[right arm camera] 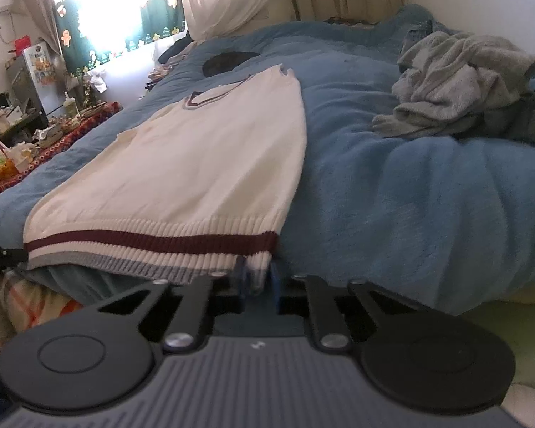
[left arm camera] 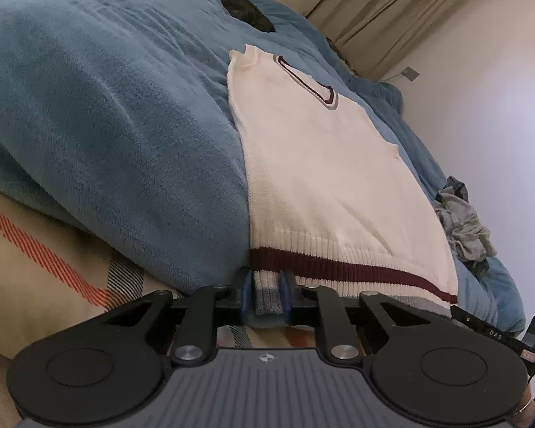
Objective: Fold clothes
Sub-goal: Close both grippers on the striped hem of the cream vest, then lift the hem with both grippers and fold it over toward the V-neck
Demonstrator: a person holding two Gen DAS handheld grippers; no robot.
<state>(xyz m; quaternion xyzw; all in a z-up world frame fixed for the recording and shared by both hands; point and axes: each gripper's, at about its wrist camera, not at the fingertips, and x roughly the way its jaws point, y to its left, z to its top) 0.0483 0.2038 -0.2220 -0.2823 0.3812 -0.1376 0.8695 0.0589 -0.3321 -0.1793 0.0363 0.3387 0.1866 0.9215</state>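
- The vest (left arm camera: 324, 164) was a cream knit, sleeveless, with a V-neck trimmed in maroon and grey and a ribbed hem carrying a maroon stripe and a grey edge.
- It lay flat and front-up on the blue blanket (left arm camera: 107, 114) of the bed, neck pointing away, hem at the near edge.
- It looked light and soft, a loose knit that would drape and stretch rather than hold a shape; nothing about it seemed fragile or slippery, and the plush blanket would likely drag on it.
- The ribbed hem seemed the firmest part to take hold of, and its two corners the sensible points, since lifting both together should keep the edge straight for a fold toward the neck.
- The left tongs (left arm camera: 267, 296) were clenched on the hem at its left corner, grey ribbing bunched between the blue pads.
- The right tongs (right arm camera: 258, 278) were clenched on the hem at its right corner, ribbing pinched between the pads.
- So the vest stretched away from both tongs, its hem spanning from one to the other.
- A crumpled grey garment (right arm camera: 463, 85) lay well apart to the right, and a dark patch (right arm camera: 228, 60) sat beyond the neck.
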